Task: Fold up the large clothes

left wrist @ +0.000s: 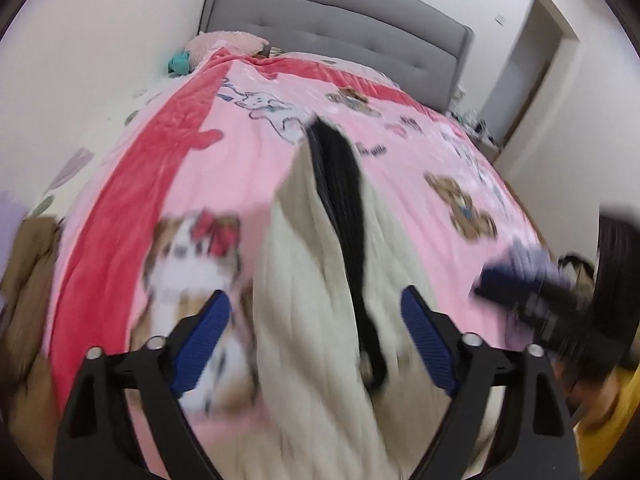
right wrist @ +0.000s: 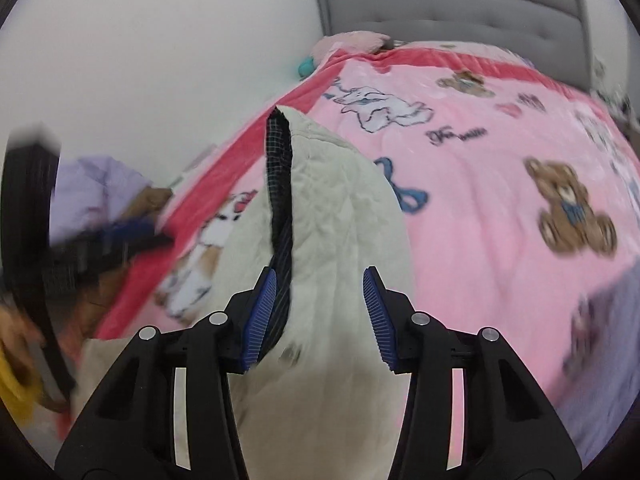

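A large cream quilted garment (left wrist: 296, 280) with a black checked lining (left wrist: 344, 200) lies lengthwise on the pink cartoon blanket (left wrist: 240, 152). My left gripper (left wrist: 315, 292) hovers over it with its blue pads far apart and nothing pressed between them. In the right wrist view the same garment (right wrist: 340, 208) runs up between the fingers of my right gripper (right wrist: 320, 270). Its jaws stand partly apart. The left pad lies against the lining (right wrist: 280, 168), and the right pad does not visibly press on the cloth. Each gripper shows blurred at the edge of the other's view.
A grey padded headboard (left wrist: 340, 28) and a pink plush (left wrist: 228, 42) stand at the bed's far end. A white wall runs along the left side, with a doorway (left wrist: 532, 60) at the right. A person's dark hair and yellow sleeve (left wrist: 616, 400) are close by. Lilac cloth (right wrist: 600, 340) lies at the blanket's near right.
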